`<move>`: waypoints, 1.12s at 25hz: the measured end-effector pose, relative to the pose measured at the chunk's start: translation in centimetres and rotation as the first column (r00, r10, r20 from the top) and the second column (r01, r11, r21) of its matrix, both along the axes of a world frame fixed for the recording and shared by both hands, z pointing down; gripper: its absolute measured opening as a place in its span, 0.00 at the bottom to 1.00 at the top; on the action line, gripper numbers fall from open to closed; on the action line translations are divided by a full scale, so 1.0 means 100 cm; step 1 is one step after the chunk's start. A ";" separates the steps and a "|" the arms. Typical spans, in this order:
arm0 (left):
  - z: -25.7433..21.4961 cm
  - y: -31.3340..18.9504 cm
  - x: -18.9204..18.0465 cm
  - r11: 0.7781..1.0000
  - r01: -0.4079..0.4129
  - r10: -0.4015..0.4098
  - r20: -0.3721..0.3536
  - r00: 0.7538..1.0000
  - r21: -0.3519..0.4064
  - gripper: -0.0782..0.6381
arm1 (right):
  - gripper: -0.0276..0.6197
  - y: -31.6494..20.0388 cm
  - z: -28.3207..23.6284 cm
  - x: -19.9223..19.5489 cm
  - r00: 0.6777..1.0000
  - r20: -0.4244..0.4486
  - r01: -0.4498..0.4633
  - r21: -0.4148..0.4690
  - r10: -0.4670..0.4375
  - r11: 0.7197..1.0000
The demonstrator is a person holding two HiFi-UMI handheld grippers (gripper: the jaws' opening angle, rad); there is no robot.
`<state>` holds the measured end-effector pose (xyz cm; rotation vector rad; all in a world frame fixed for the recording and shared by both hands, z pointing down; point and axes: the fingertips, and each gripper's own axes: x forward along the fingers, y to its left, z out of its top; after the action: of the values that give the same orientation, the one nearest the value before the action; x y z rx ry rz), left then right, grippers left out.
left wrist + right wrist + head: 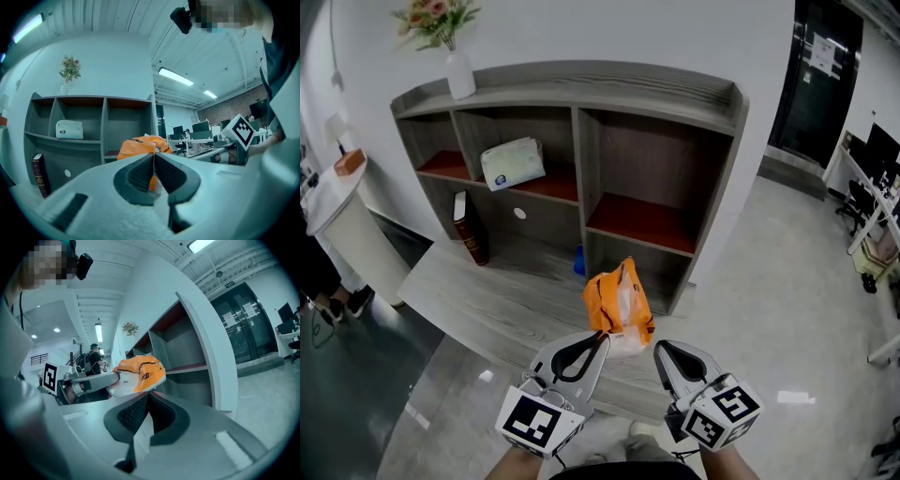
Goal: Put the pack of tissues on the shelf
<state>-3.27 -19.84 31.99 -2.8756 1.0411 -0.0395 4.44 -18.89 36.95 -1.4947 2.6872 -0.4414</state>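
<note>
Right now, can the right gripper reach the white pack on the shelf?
Probably, once closer: the white pack lies in an open-fronted compartment. The orange pack in the left gripper hangs partly between; the right gripper is shut.

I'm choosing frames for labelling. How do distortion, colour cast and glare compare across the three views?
Head view: natural colour, shelf unit bowed, bright glare on the floor. Left gripper view: strong fisheye, dark corners, teal cast, ceiling light blown out. Right gripper view: same cast and vignette, orange pack sharp.
</note>
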 end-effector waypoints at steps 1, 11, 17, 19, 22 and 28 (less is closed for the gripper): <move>0.001 -0.006 0.004 1.000 0.005 -0.005 0.004 1.000 -0.006 0.12 | 0.04 -0.005 0.000 0.004 1.000 0.000 0.004 0.000 -0.004 1.000; -0.008 -0.057 0.044 0.999 0.048 -0.048 0.028 0.998 -0.003 0.12 | 0.04 -0.049 -0.003 0.045 0.999 0.001 0.035 0.005 -0.035 0.999; -0.023 -0.088 0.066 0.995 0.076 -0.077 0.018 0.997 0.057 0.12 | 0.04 -0.070 -0.003 0.064 0.998 0.005 0.062 0.001 -0.062 0.998; -0.022 -0.097 0.072 0.995 0.088 -0.090 0.025 0.996 0.049 0.12 | 0.04 -0.077 -0.002 0.071 0.998 0.006 0.070 -0.003 -0.070 0.998; -0.019 -0.111 0.079 0.994 0.108 -0.109 0.042 0.993 0.025 0.12 | 0.04 -0.087 0.000 0.078 0.996 0.009 0.085 -0.013 -0.085 0.996; -0.016 -0.137 0.090 0.989 0.149 -0.150 0.045 0.988 0.020 0.12 | 0.04 -0.103 0.010 0.088 0.994 0.024 0.109 -0.035 -0.108 0.993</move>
<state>5.70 -33.55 30.43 -2.7618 1.2401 -0.1069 13.24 -29.15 37.92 -1.3484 2.7667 -0.5119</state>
